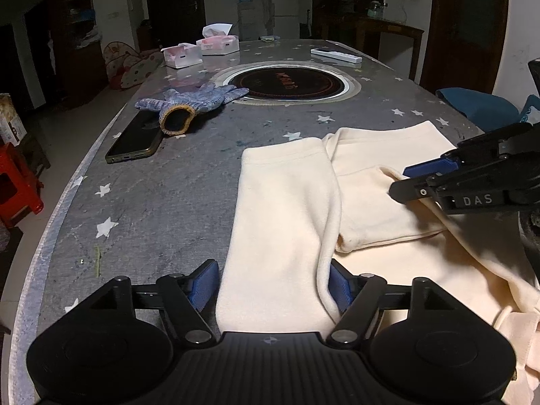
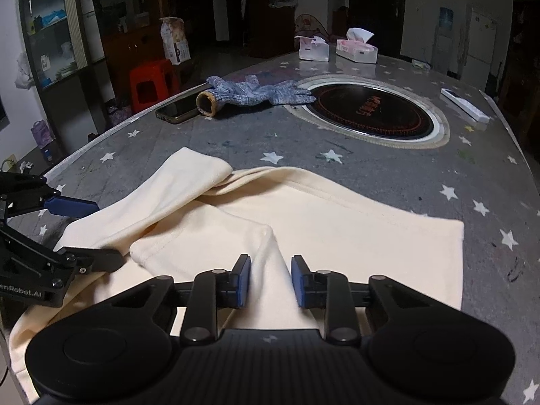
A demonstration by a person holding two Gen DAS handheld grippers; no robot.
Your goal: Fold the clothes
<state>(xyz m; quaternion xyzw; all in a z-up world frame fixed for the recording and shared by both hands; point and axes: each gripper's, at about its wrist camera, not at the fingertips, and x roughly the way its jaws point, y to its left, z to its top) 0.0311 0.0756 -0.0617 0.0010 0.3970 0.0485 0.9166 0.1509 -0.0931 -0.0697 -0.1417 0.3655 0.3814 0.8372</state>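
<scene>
A cream long-sleeved garment (image 1: 378, 182) lies on the grey star-print table, also in the right wrist view (image 2: 337, 222). Both sleeves are folded across the body. My left gripper (image 1: 273, 283) is open, its blue pads on either side of the left sleeve (image 1: 283, 209), not pinching it. My right gripper (image 2: 271, 280) is open with a ridge of the right sleeve (image 2: 209, 236) standing between its pads. It also shows in the left wrist view (image 1: 410, 182), over the sleeve. The left gripper shows at the left edge of the right wrist view (image 2: 91, 233).
A blue knit glove (image 1: 192, 104) and a dark phone (image 1: 135, 141) lie left of the garment. A round black cooktop (image 1: 287, 84) sits in the table's middle. Two tissue boxes (image 1: 202, 50) and a white remote (image 1: 335, 55) are at the far end. A red stool (image 2: 152, 81) stands beside the table.
</scene>
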